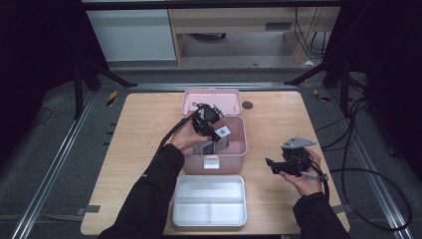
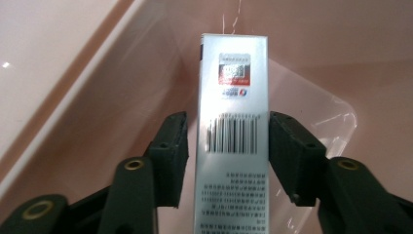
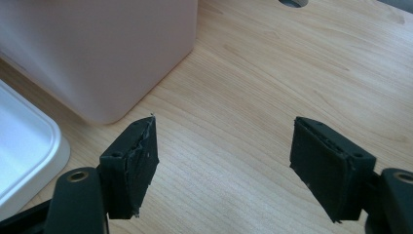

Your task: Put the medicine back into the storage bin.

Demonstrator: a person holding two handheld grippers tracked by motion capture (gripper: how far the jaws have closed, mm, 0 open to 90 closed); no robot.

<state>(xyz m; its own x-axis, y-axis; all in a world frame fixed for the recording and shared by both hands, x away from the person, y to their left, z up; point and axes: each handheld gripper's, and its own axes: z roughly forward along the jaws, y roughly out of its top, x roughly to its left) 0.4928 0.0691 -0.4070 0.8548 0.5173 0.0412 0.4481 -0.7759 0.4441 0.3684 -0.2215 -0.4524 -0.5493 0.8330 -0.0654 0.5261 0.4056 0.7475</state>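
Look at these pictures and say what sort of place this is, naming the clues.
Probably a lab or recording studio set up for filming handling tasks, not a home. Clues: a bare wooden table ringed by dark curtains, metal floor rails, and cables trailing across the grey floor.

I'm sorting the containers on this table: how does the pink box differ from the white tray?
The pink box is deep, with its lid open behind it; the white tray is shallow and lidless. The pink box has a silver carton in it, between the left gripper's jaws; the white tray's compartments lie bare. Both are rounded rectangles on the wooden table.
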